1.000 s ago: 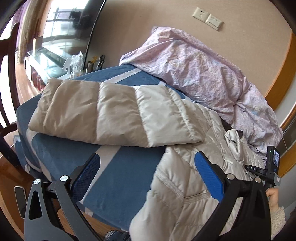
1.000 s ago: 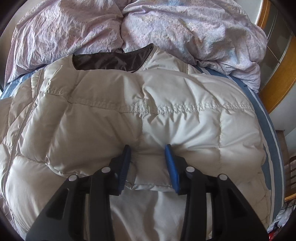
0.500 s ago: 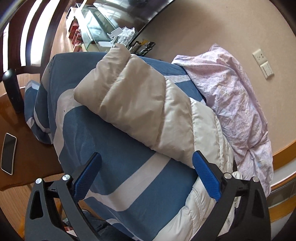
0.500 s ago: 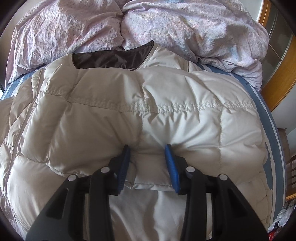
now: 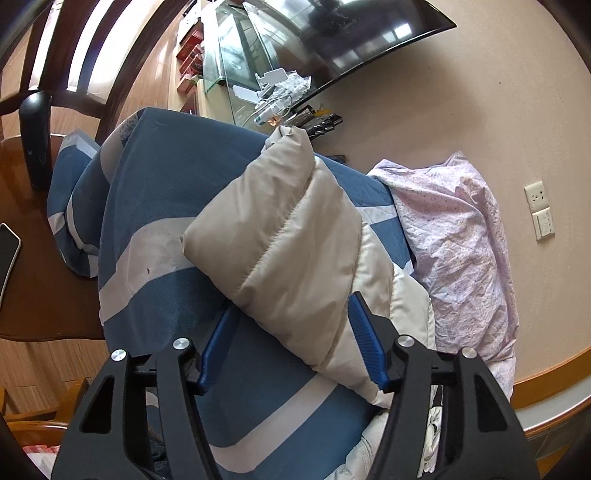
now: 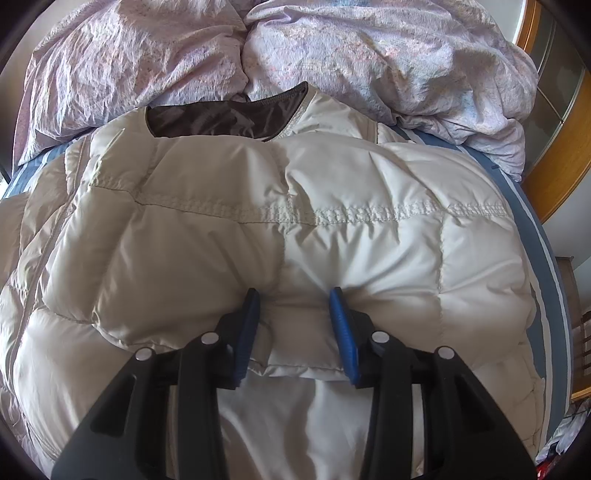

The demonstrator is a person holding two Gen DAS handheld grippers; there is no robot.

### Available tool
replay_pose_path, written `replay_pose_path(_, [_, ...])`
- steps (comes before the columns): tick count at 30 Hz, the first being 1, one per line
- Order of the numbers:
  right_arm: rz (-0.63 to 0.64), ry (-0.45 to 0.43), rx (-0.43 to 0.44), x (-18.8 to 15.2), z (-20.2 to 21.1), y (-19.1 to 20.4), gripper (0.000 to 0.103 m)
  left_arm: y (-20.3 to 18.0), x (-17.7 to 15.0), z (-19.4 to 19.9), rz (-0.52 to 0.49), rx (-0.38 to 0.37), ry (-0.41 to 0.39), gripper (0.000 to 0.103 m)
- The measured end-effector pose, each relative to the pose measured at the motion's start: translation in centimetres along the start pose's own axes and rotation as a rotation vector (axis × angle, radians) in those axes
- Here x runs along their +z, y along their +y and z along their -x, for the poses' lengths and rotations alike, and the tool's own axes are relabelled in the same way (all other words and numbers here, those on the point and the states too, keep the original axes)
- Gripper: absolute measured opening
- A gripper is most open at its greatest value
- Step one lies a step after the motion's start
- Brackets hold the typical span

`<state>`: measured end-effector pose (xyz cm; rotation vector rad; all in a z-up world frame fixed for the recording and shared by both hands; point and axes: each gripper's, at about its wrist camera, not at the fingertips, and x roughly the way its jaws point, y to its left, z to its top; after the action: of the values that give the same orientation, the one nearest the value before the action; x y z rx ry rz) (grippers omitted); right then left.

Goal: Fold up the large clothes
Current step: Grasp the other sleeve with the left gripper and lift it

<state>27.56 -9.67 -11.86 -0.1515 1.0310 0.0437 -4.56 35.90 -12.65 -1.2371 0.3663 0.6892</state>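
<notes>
A beige puffy down jacket (image 6: 288, 236) lies spread on the bed, its brown-lined collar (image 6: 225, 118) at the far side. My right gripper (image 6: 293, 306) is shut on a thick fold of the jacket's folded-over hem. In the left wrist view the jacket's sleeve (image 5: 288, 240) stretches across the blue-and-white striped sheet (image 5: 159, 206). My left gripper (image 5: 291, 328) has its blue pads (image 5: 364, 343) on both sides of the sleeve near the shoulder, partly closed around it.
A crumpled lilac duvet (image 6: 332, 48) is piled at the head of the bed, also in the left wrist view (image 5: 461, 236). A wooden table (image 5: 40, 280) with a phone (image 5: 7, 251) and a dark bottle (image 5: 35, 140) stands beside the bed. A television (image 5: 343, 33) hangs on the wall.
My left gripper has moved forward onto the sleeve and narrowed from wide open to around it. The right gripper has kept its hold on the hem and barely moved.
</notes>
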Motion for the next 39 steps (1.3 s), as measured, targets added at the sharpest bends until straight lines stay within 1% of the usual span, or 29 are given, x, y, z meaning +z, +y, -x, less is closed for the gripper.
replay_pose_path(1, [0.000, 0.000, 0.000, 0.0, 0.0, 0.0, 0.041, 0.1, 0.1, -0.1, 0.001, 0.006, -0.001, 0.050])
replay_pose_path(2, [0.000, 0.000, -0.001, 0.0, 0.0, 0.0, 0.041, 0.2, 0.2, -0.2, 0.005, 0.012, -0.002, 0.047])
replay_pose_path(4, [0.001, -0.001, 0.001, 0.0, 0.0, 0.0, 0.041, 0.5, 0.4, -0.3, 0.012, 0.024, -0.003, 0.034])
replay_pose_path(5, [0.001, -0.001, 0.002, 0.0, 0.0, 0.0, 0.041, 0.6, 0.5, -0.3, 0.017, 0.023, -0.006, 0.029])
replay_pose_path(6, [0.000, -0.001, 0.001, 0.0, 0.0, 0.0, 0.041, 0.8, 0.7, -0.4, 0.017, 0.024, -0.009, 0.022])
replay_pose_path(7, [0.000, 0.000, 0.000, 0.0, 0.0, 0.0, 0.041, 0.9, 0.9, -0.4, 0.015, 0.025, -0.009, 0.018])
replay_pose_path(10, [0.000, -0.001, -0.001, 0.0, 0.0, 0.0, 0.041, 0.8, 1.4, -0.5, -0.003, 0.017, -0.019, 0.011])
replay_pose_path(13, [0.001, -0.001, 0.002, 0.0, 0.0, 0.0, 0.041, -0.4, 1.8, -0.1, -0.044, 0.009, -0.040, 0.010])
replay_pose_path(16, [0.002, 0.001, 0.006, 0.1, -0.1, 0.0, 0.041, -2.7, 2.2, 0.8, -0.106, -0.014, -0.077, 0.009])
replay_pose_path(21, [0.001, 0.001, 0.015, 0.0, -0.1, -0.1, 0.041, -7.5, 2.7, 2.5, -0.216, -0.084, -0.128, 0.009])
replay_pose_path(25, [-0.004, 0.004, 0.021, 0.0, -0.1, -0.3, 0.041, -12.2, 1.9, 3.8, -0.341, -0.146, -0.155, 0.009])
replay_pose_path(28, [-0.009, 0.007, 0.028, 0.1, -0.1, -0.4, 0.041, -16.1, 0.2, 4.8, -0.449, -0.209, -0.164, 0.008])
replay_pose_path(31, [-0.016, 0.010, 0.036, 0.1, -0.1, -0.5, 0.042, -19.5, -2.1, 5.7, -0.546, -0.283, -0.149, 0.008])
replay_pose_path(34, [-0.022, 0.012, 0.045, 0.1, -0.2, -0.7, 0.042, -22.2, -4.8, 6.1, -0.629, -0.349, -0.111, 0.008])
replay_pose_path(39, [-0.032, 0.017, 0.057, 0.2, -0.2, -0.8, 0.042, -25.9, -9.8, 5.6, -0.757, -0.443, -0.020, 0.008])
